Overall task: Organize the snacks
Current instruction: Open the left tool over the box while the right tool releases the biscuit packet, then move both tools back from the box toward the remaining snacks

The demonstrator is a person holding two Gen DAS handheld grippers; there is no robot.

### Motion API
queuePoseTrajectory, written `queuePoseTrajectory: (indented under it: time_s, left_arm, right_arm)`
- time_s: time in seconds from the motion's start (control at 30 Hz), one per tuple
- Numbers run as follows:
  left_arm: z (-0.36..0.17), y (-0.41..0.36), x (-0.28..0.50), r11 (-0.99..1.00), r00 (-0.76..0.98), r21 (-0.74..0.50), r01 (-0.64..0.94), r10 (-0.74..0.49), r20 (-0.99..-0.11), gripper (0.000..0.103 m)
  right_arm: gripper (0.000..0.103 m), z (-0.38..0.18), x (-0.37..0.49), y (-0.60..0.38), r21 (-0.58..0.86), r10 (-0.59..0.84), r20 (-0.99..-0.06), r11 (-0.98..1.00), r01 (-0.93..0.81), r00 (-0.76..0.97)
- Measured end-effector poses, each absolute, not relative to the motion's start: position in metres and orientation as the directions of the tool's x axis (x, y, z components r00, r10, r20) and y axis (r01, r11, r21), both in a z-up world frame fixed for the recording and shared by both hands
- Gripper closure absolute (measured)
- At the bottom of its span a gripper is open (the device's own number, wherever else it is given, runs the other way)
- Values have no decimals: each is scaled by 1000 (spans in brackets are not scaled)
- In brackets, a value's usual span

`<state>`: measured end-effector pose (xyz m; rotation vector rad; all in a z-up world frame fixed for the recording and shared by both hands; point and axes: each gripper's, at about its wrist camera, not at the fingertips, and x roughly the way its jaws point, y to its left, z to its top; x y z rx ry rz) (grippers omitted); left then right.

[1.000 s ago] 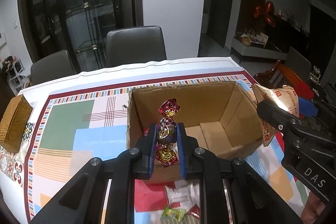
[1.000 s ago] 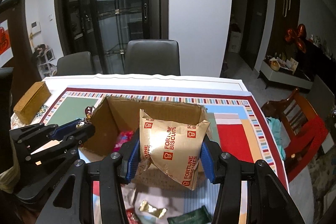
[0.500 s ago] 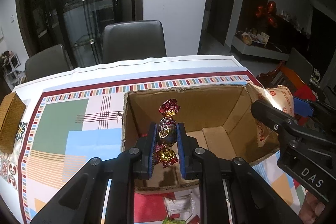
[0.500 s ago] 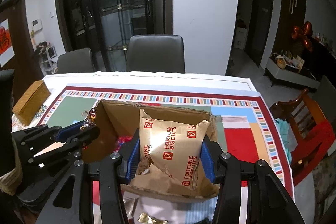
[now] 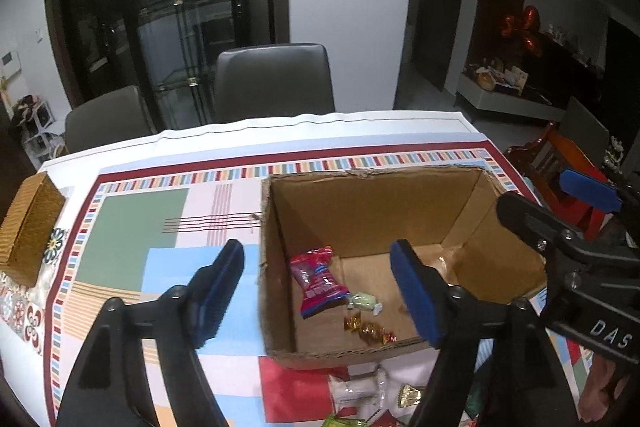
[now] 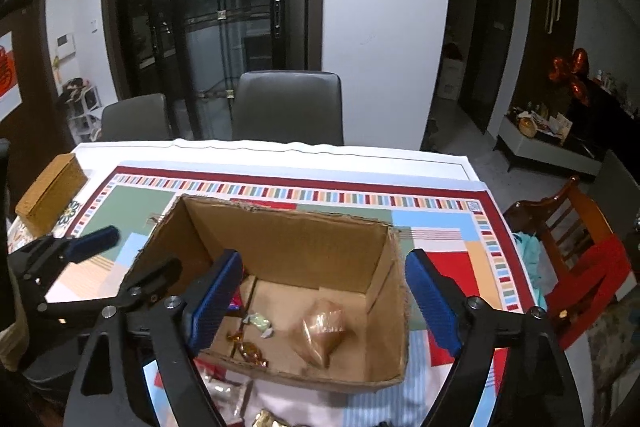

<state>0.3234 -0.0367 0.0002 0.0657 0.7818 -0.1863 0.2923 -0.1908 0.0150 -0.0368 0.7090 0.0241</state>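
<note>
An open cardboard box (image 5: 400, 203) (image 6: 296, 247) stands on the patterned tablecloth. Inside lie a red snack packet (image 5: 316, 281), a pale green candy (image 5: 364, 303) (image 6: 260, 323), a gold and red foil candy (image 5: 370, 329) (image 6: 246, 347) and a brown biscuit bag (image 6: 324, 327). My left gripper (image 5: 320, 295) is open and empty above the box's near left corner. My right gripper (image 6: 320, 303) is open and empty above the box's near side. Each gripper shows in the other's view, the right one (image 5: 568, 227) and the left one (image 6: 120, 267).
Several loose wrapped snacks (image 5: 360, 391) (image 6: 228, 395) lie on the cloth in front of the box. A woven box (image 5: 28, 223) (image 6: 50, 193) sits at the table's left edge. Grey chairs (image 5: 272, 83) stand behind the table, a red wooden chair (image 6: 580, 251) to the right.
Both grippers have opened. The foil candy dropped from the left gripper into the box. The biscuit bag dropped from the right gripper into the box.
</note>
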Motion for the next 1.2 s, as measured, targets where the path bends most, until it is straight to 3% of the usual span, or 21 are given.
queuePoseTrajectory:
  time_s: [0.23,1.2]
  left_arm:
    - [6,-34,314,985,708,23,169,-105,-699,19]
    - [6,-39,257,971,688,54,233,-125,-714,19]
  right_arm:
    - [19,18,286,-194,-34,-16,-654,999,-8,756]
    - [19,14,229,-205,-37,-73,-711,997,66,700]
